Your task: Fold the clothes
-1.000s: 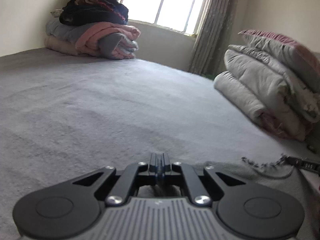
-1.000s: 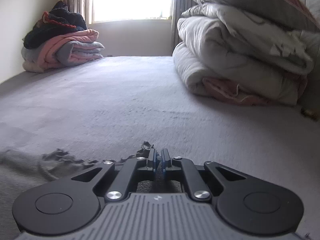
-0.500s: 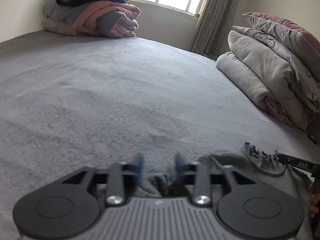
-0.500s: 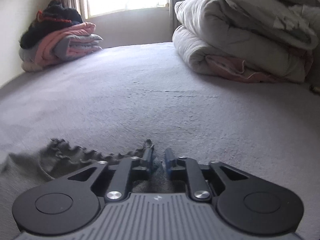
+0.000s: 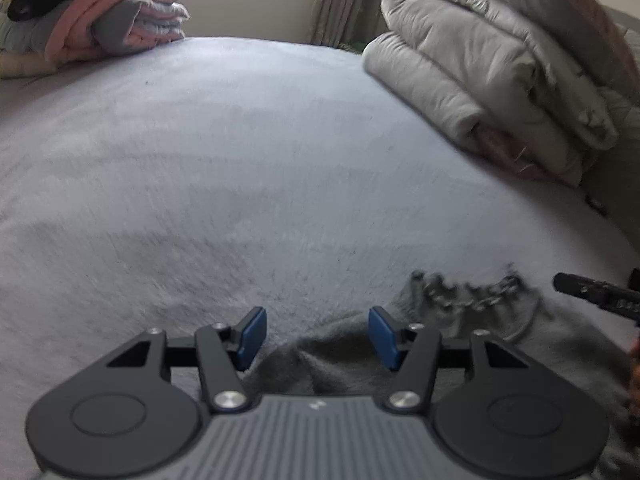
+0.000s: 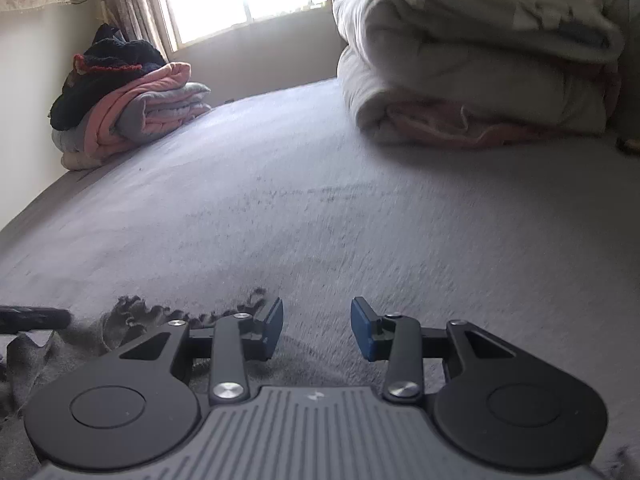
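I'm looking across the bed (image 5: 248,152), a wide stretch of pale grey plush cover, brushed into streaks. Close in front of me lies the grey garment (image 5: 472,344), rumpled, its frilled edge (image 6: 160,312) curling up off the cover. Far left corner, against the wall, there's a stack of folded blankets (image 6: 136,120), pink and grey with a dark knit piled on top. Over on the right sits a big folded pale quilt (image 5: 480,80), more bedding heaped on it, a pink layer showing underneath, resting straight on the cover.
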Demonstrator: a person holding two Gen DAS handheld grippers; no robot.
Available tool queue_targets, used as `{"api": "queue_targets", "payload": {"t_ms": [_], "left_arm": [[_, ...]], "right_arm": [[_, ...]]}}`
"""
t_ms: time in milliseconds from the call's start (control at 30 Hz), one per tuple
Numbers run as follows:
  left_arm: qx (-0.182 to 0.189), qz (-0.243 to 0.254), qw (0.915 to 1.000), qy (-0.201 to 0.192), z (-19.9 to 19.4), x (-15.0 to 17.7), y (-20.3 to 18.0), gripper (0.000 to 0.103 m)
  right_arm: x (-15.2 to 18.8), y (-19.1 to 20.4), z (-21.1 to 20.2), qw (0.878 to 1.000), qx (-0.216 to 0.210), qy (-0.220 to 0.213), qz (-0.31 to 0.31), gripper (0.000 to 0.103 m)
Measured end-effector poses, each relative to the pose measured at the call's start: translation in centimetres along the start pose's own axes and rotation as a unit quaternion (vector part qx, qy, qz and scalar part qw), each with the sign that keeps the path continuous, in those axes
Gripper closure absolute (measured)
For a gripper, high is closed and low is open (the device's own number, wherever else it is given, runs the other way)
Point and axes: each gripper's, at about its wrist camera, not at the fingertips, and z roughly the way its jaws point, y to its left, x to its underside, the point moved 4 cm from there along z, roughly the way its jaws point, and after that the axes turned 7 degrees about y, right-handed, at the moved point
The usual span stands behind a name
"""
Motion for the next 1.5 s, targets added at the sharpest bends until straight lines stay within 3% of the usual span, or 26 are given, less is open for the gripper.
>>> {"api": "queue_targets", "payload": {"t_ms": [133, 300, 333, 467, 567, 600, 733, 800, 900, 1033, 1267, 1333, 1400, 1433, 1467, 1500], "left_arm": [[-0.009, 0.034, 0.9984, -0.045, 0.1, 1.8, -0.5, 0.049], [0.013, 0.038, 0.9980, -0.048, -0.2, 1.9, 0.0, 0.049], [0.018, 0.035, 0.9981, -0.049, -0.3, 1.9, 0.2, 0.053], [0.032, 0.015, 0.9983, -0.046, -0.3, 1.9, 0.8, 0.094], [0.034, 0.017, 0.9982, -0.046, 0.0, 2.0, 0.6, 0.098], [0.029, 0.021, 0.9982, -0.050, 0.0, 2.0, 0.5, 0.098], [0.000, 0.019, 0.9967, -0.079, -0.7, 1.6, 0.6, 0.099], [-0.007, 0.016, 0.9949, -0.099, -1.5, 1.3, 0.8, 0.099], [-0.014, 0.018, 0.9931, -0.115, -1.9, 1.1, 1.2, 0.098], [-0.028, 0.026, 0.9963, -0.078, 0.3, 1.5, 1.2, 0.098], [-0.049, 0.046, 0.9951, -0.072, 0.5, 1.6, 0.4, 0.096], [-0.047, 0.043, 0.9955, -0.071, 0.5, 1.6, 0.5, 0.094], [-0.042, 0.036, 0.9962, -0.067, 0.5, 1.5, 0.6, 0.088], [-0.039, 0.034, 0.9966, -0.065, 0.4, 1.4, 0.6, 0.079], [-0.039, 0.033, 0.9969, -0.060, 0.3, 1.3, 0.5, 0.060], [-0.045, 0.034, 0.9971, -0.052, 0.2, 1.3, 0.3, 0.048]], "right_arm": [[0.2, 0.5, 0.6, 1.000, -0.003, 0.009, -0.008, 0.062], [0.5, 1.9, 1.0, 0.999, -0.009, 0.018, -0.033, 0.062], [0.6, 2.1, 1.0, 0.999, -0.010, 0.020, -0.038, 0.062], [0.8, 2.8, 1.3, 0.998, -0.011, 0.025, -0.054, 0.063], [1.2, 3.9, 1.8, 0.996, 0.007, 0.029, -0.084, 0.076], [1.3, 4.5, 1.9, 0.995, 0.012, 0.029, -0.100, 0.090], [1.3, 6.7, 2.1, 0.986, 0.077, 0.009, -0.149, 0.096], [0.9, 7.7, 1.7, 0.979, 0.111, -0.019, -0.173, 0.096], [0.0, 8.5, 0.9, 0.977, 0.110, -0.054, -0.177, 0.096], [0.7, 8.0, 3.3, 0.977, 0.114, -0.023, -0.177, 0.096], [0.8, 7.6, 4.0, 0.978, 0.120, -0.017, -0.169, 0.093], [0.7, 7.6, 3.8, 0.979, 0.118, -0.017, -0.163, 0.087], [0.5, 7.3, 3.5, 0.983, 0.108, -0.010, -0.149, 0.082], [0.3, 7.0, 3.3, 0.985, 0.101, -0.003, -0.142, 0.077], [0.2, 6.9, 3.0, 0.986, 0.094, 0.002, -0.138, 0.075], [0.2, 6.6, 2.4, 0.987, 0.087, 0.006, -0.138, 0.072]]}}
